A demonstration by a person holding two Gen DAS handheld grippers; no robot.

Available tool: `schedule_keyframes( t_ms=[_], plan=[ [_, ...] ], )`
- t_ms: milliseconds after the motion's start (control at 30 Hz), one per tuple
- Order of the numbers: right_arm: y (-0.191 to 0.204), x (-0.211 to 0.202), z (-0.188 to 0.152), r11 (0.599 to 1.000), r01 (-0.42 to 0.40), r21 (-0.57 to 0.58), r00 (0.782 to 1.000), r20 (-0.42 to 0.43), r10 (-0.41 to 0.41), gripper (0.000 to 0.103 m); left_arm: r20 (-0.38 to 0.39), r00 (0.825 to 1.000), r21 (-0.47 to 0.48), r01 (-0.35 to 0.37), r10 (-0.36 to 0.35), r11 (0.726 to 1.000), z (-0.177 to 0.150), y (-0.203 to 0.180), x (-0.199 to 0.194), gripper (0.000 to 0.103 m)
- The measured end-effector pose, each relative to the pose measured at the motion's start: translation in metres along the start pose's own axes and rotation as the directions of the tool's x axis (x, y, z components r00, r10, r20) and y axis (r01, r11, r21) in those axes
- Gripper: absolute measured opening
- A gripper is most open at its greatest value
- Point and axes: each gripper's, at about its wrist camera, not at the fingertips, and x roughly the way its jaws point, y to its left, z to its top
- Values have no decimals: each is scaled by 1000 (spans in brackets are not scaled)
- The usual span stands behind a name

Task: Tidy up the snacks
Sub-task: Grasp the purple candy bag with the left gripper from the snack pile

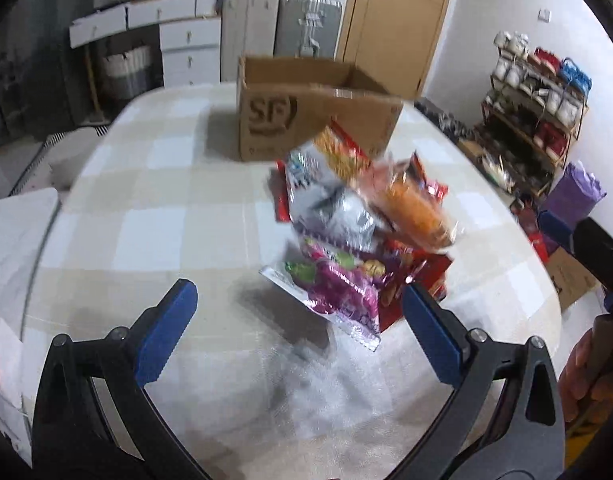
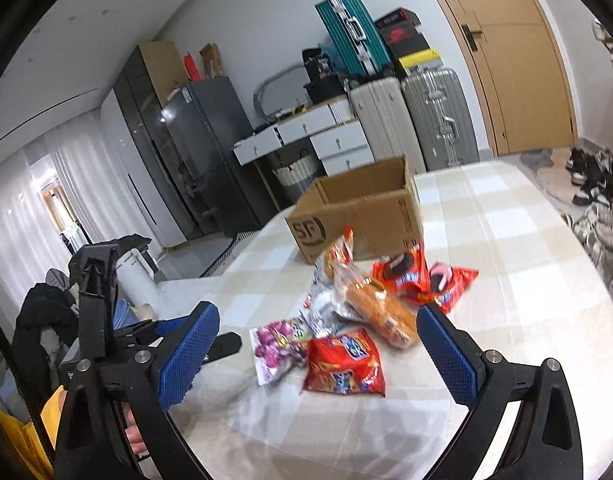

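A pile of snack packets lies on the checked table [image 1: 154,208]: a purple packet [image 1: 338,292], a silver one [image 1: 330,204], a clear bag of orange snacks [image 1: 414,208] and red packets [image 1: 422,272]. An open cardboard box marked SF [image 1: 306,120] stands behind the pile. My left gripper [image 1: 298,312] is open and empty, just short of the purple packet. In the right wrist view the pile shows again: purple packet [image 2: 278,344], red packet [image 2: 346,364], orange bag [image 2: 382,312], box [image 2: 358,212]. My right gripper [image 2: 318,340] is open and empty around the near packets.
Suitcases [image 2: 410,120], white drawers [image 2: 314,136] and a dark fridge [image 2: 202,140] stand behind the table. A wooden door [image 1: 394,12] is at the back. A shoe rack [image 1: 534,96] stands to the right, with shoes [image 2: 594,184] on the floor.
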Motion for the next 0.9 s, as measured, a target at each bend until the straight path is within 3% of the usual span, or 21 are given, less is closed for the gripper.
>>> schedule_keyframes(
  t_ms=[300,467,533,633,667,700,733,900],
  plan=[
    [-20,37,-21,999,-17,44,996,-89,21,101,-108,993,-57,29,-35,998,6,5,60,102],
    [-28,50,-28,997,-27,67,993,-116,34,101,-179,975,-136,107,-131,985,11,14,92,101],
    [-32,54,-30,997,-27,76,992,-121,36,101,-163,973,-171,135,-163,976,14,17,99,101],
    [-37,60,-33,996,-25,91,990,-136,37,101,-150,969,-187,167,-196,968,18,20,106,91],
    [-38,61,-34,995,-25,97,989,-140,38,101,-147,966,-190,183,-212,965,20,20,107,80],
    [-39,61,-35,995,-25,101,989,-143,39,101,-148,961,-195,204,-235,959,20,20,108,61],
    [-41,63,-35,994,-23,105,988,-148,39,101,-154,952,-203,230,-263,952,21,20,110,55],
    [-39,64,-37,995,-24,100,987,-154,39,101,-149,958,-170,220,-245,961,25,18,112,50]
  ],
)
